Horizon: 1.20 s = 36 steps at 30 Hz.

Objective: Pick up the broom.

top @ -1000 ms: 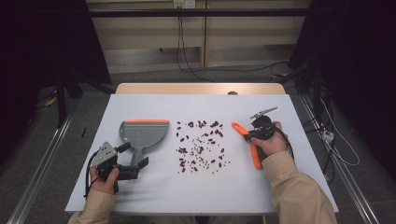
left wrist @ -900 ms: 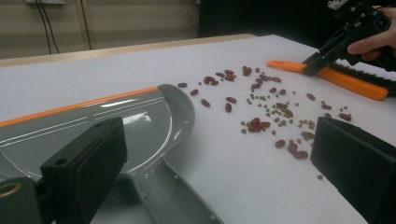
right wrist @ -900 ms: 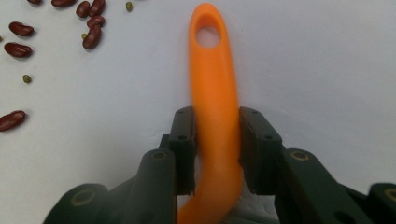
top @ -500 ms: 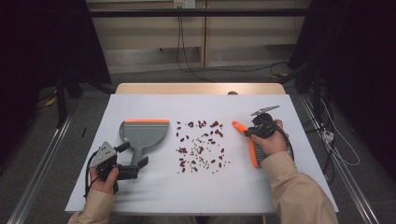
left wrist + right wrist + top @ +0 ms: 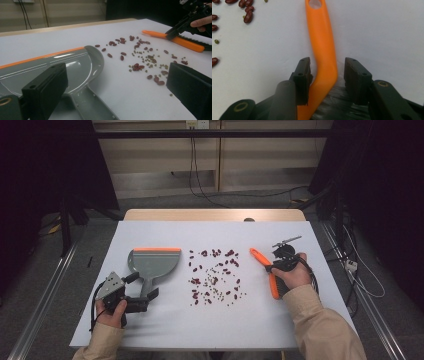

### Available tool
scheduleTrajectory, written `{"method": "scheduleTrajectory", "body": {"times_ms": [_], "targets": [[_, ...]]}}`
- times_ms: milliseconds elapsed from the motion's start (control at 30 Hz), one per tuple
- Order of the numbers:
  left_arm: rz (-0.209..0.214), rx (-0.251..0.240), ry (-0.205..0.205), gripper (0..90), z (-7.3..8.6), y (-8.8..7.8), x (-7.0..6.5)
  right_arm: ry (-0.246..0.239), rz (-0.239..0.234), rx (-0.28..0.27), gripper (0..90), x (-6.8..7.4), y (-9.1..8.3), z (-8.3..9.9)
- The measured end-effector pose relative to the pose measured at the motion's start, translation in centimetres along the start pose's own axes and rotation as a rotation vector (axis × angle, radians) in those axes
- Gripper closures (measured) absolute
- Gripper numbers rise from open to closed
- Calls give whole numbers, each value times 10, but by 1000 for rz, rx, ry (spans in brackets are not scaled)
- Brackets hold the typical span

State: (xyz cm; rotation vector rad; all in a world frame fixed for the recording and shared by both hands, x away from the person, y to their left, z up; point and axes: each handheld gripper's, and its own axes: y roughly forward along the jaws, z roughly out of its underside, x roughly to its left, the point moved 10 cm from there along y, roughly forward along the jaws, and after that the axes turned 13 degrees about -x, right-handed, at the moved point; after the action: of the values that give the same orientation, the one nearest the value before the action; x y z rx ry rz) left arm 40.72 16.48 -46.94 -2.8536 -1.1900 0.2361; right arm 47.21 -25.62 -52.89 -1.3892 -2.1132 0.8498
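Left gripper [image 5: 134, 303]: near desk edge, jaws spread either side of the dustpan [image 5: 152, 265] handle, not pressing it.
Right gripper [image 5: 327, 75]: jaws have just been opening; brush [image 5: 322, 50] handle between them, left pad touching, right pad clear.
Brush: flat on the desk [image 5: 310, 320], right of the beans [image 5: 215, 275].
Beans: scattered mid-desk, between dustpan and brush.

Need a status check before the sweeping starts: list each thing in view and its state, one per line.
Dustpan: flat on the table, empty, handle between the left jaws.
Brush: lying on the table, orange handle between the right jaws, not clamped.
Beans: scattered loose between dustpan and brush.
Left gripper: open, astride the dustpan handle.
Right gripper: open, jaws have just been opening around the brush handle.
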Motion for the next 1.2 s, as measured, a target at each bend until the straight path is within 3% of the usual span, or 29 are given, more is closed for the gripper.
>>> {"method": "scheduleTrajectory", "body": {"times_ms": [100, 233, 500, 733, 833, 933, 1200], "targets": [[1, 4, 0, 35, 0, 0, -1, -7, 12, 28, 615, 5, 1, 2], [-1, 3, 5, 35, 1, 1, 0, 67, 63, 52, 689, 4, 4, 1], [-16, -17, 3, 35, -3, -1, 3, -19, 53, 59, 698, 6, 4, -2], [-15, -16, 14, 35, -4, -1, 2, -25, 24, 2, 701, 7, -5, -7], [-19, -24, 9, 34, -6, -1, 1, -5, 9, -54, 702, 3, -12, -12], [-10, -23, 12, 34, -9, 0, -3, 27, -4, -150, 703, 0, -25, -19], [66, -42, 52, 36, -33, 14, -40, 113, -61, -448, 707, -2, -66, -35]]}}
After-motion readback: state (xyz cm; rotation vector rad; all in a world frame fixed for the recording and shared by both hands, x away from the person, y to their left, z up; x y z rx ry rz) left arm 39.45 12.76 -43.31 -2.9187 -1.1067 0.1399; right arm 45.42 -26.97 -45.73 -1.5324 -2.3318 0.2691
